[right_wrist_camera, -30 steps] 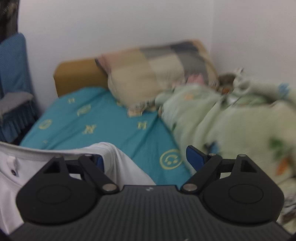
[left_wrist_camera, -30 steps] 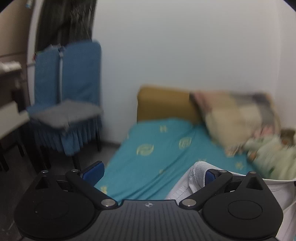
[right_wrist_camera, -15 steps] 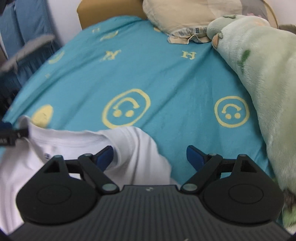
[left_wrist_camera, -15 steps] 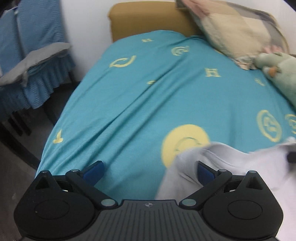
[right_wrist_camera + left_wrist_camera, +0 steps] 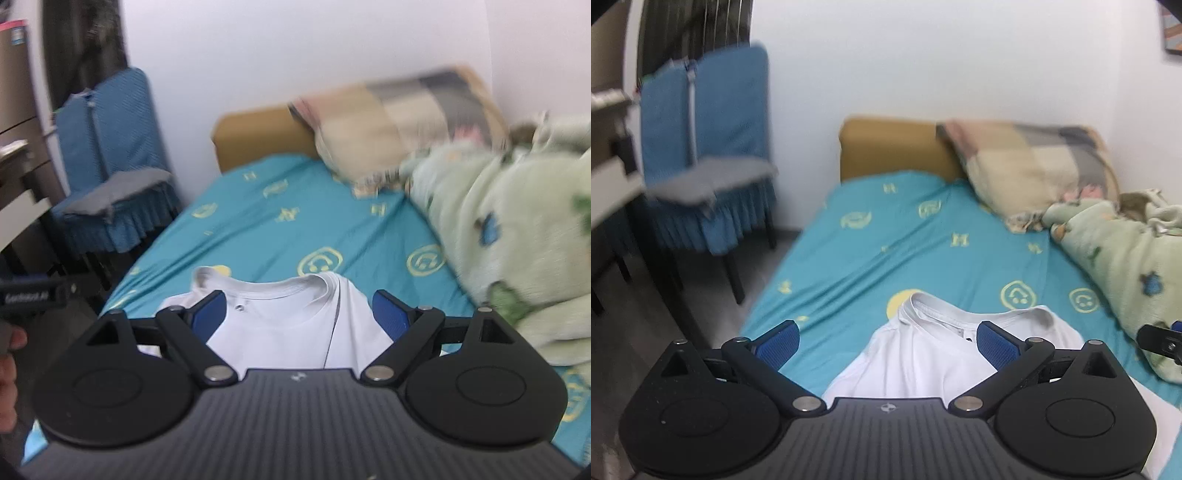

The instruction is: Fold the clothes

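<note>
A white T-shirt (image 5: 923, 354) lies on the teal bed sheet (image 5: 905, 240), its round collar pointing toward the headboard. My left gripper (image 5: 886, 345) hovers over the shirt's left part, jaws wide, blue pads (image 5: 777, 343) touching no cloth. In the right wrist view the same T-shirt (image 5: 288, 325) shows its collar and a small label. My right gripper (image 5: 300, 314) stands open above it, nothing pinched. The right gripper's tip (image 5: 1160, 339) shows at the left view's edge. The left gripper (image 5: 29, 295) and a hand (image 5: 7, 354) show at the right view's edge.
A patchwork pillow (image 5: 1034, 173) leans on the mustard headboard (image 5: 886, 147). A pale green blanket (image 5: 1126, 258) is heaped along the bed's right side. A blue-covered chair (image 5: 709, 166) with a grey cushion stands left of the bed, beside a desk edge (image 5: 609, 177).
Half a second ago both grippers were low over the sheet at the shirt's collar. They have drawn back and tilted up; the shirt now lies flat ahead. Jaws stayed wide.
</note>
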Demonstrator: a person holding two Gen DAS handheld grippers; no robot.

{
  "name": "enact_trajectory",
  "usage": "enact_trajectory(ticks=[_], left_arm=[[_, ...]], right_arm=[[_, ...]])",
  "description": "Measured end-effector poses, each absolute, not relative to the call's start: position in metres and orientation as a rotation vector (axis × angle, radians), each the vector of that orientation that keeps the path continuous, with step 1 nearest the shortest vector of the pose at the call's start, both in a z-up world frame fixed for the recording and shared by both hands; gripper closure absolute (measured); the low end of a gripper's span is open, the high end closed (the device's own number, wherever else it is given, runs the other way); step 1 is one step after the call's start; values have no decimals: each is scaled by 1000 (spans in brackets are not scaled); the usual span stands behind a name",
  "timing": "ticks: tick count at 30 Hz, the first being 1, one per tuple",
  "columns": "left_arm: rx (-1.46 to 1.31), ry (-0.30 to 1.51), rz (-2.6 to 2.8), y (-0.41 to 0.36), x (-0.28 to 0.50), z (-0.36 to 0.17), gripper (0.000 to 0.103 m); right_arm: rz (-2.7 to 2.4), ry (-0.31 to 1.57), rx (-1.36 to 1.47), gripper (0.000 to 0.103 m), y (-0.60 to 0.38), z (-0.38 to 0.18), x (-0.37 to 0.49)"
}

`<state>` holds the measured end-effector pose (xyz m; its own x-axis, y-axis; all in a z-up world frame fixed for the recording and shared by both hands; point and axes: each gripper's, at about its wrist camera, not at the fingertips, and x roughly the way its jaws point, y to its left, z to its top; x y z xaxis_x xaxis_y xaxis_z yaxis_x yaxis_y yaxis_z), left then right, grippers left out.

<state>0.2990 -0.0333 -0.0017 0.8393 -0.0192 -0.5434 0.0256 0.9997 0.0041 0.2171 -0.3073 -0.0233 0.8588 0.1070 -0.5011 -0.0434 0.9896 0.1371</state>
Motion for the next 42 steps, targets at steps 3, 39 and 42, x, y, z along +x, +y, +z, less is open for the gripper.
enact_trajectory(ticks=[3,39,42], left_arm=[[24,523,-12,-29,238,25,0],[-577,734,105,106,168,-134,53],[-486,744,105,92,175,-133,75]], right_arm=[[90,475,118,16,-299,0,158],[32,634,290,16,-281,-85,52],[37,650,290,16,-280,-87,54]])
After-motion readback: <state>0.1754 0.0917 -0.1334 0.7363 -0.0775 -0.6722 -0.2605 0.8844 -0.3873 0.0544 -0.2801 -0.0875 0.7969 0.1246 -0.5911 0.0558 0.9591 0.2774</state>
